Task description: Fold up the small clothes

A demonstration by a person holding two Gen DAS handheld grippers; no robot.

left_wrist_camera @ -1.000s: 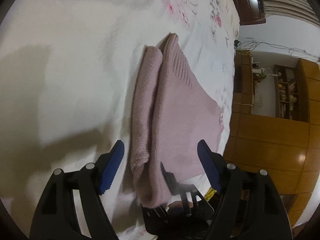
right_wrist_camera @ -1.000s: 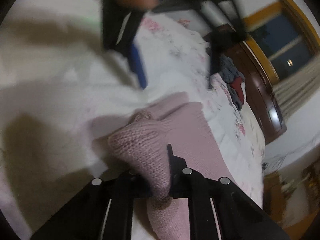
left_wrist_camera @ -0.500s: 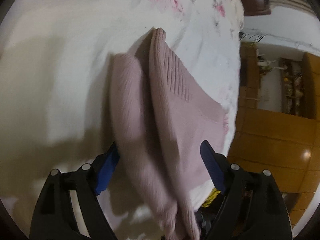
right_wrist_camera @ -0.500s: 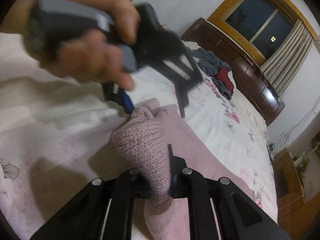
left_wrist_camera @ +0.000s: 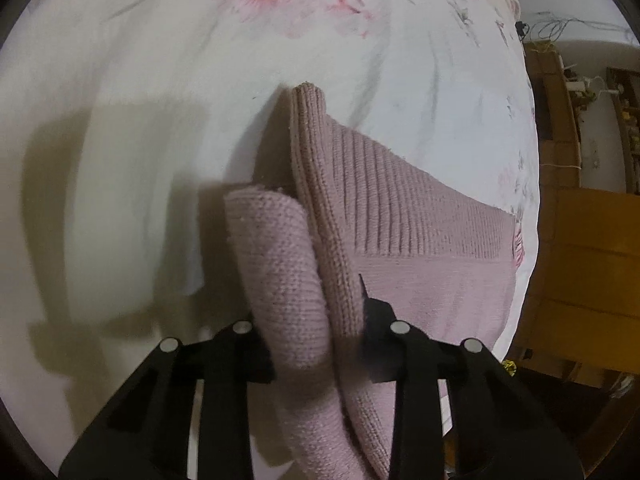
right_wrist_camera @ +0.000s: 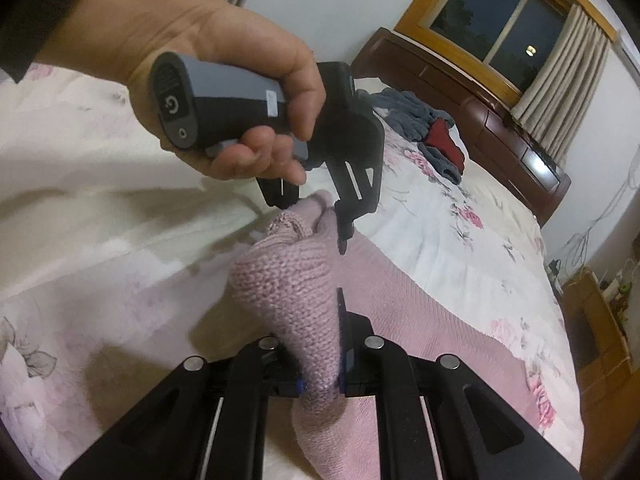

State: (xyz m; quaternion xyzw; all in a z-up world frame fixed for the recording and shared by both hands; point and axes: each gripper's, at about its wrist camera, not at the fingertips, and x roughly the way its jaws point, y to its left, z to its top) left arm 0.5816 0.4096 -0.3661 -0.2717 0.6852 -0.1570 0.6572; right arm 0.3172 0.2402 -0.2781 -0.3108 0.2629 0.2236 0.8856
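Both grippers are black plastic with silver screw heads; the left gripper [right_wrist_camera: 320,208] has a grey handle with round buttons, and the hand [right_wrist_camera: 224,60] wears a dark sleeve [right_wrist_camera: 36,8].

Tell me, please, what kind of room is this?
Most likely a bedroom in a home. The pink knitted garment lies on a bed with a floral bedspread, beside a dark wooden dresser and a curtained window.

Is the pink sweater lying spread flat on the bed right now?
No. The pink sweater is partly flat; one edge is lifted and bunched, pinched by the left claw and right claw.
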